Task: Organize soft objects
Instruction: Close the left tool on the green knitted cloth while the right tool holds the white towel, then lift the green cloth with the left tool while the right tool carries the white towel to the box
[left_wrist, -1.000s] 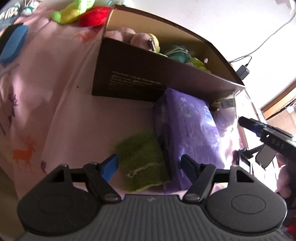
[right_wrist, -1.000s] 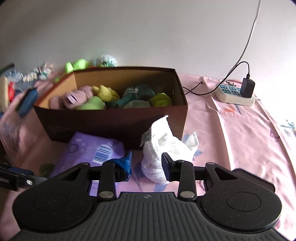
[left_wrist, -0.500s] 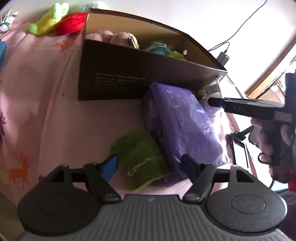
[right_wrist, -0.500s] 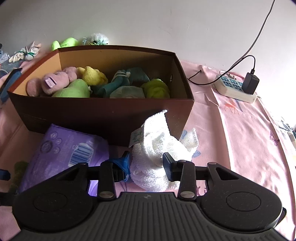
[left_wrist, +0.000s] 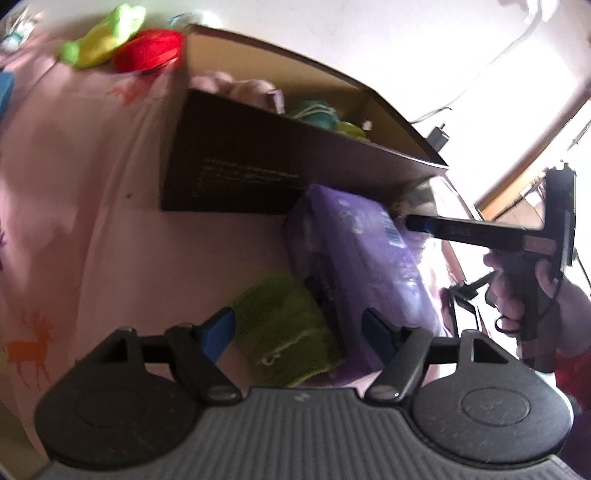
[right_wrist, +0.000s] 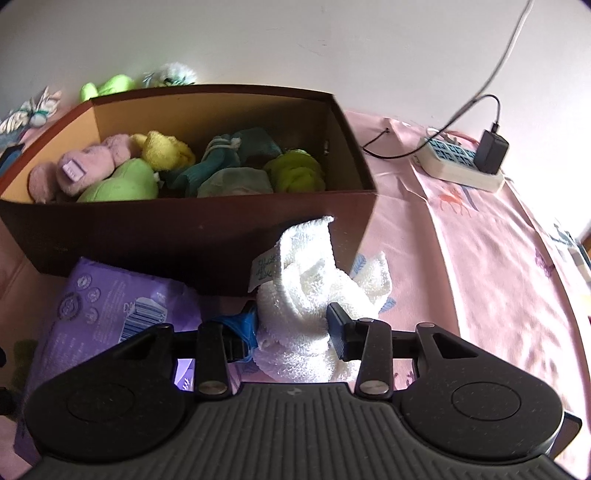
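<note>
A white towel (right_wrist: 310, 273) stands bunched on the pink bedsheet, against the front right corner of the brown cardboard box (right_wrist: 184, 236). My right gripper (right_wrist: 291, 325) straddles it low down. Its jaws are opening, with the towel between them and filling the gap. In the left wrist view that gripper's fingers (left_wrist: 436, 225) reach in from the right, held by a hand (left_wrist: 517, 291). My left gripper (left_wrist: 297, 321) is open wide above a green knitted cloth (left_wrist: 280, 325) that lies beside a purple plastic pack (left_wrist: 354, 251). The box (left_wrist: 240, 173) holds several soft toys and cloths.
A red plush (left_wrist: 147, 50) and a yellow-green plush (left_wrist: 103, 37) lie behind the box's left end. A power strip (right_wrist: 454, 166) with a black charger and cables sits at the back right. Bare pink sheet (right_wrist: 480, 258) spreads right of the box.
The right gripper moved forward and slightly down around the towel, and its jaws stand a little wider. In the left view it came further in from the right. The left gripper turned slightly.
</note>
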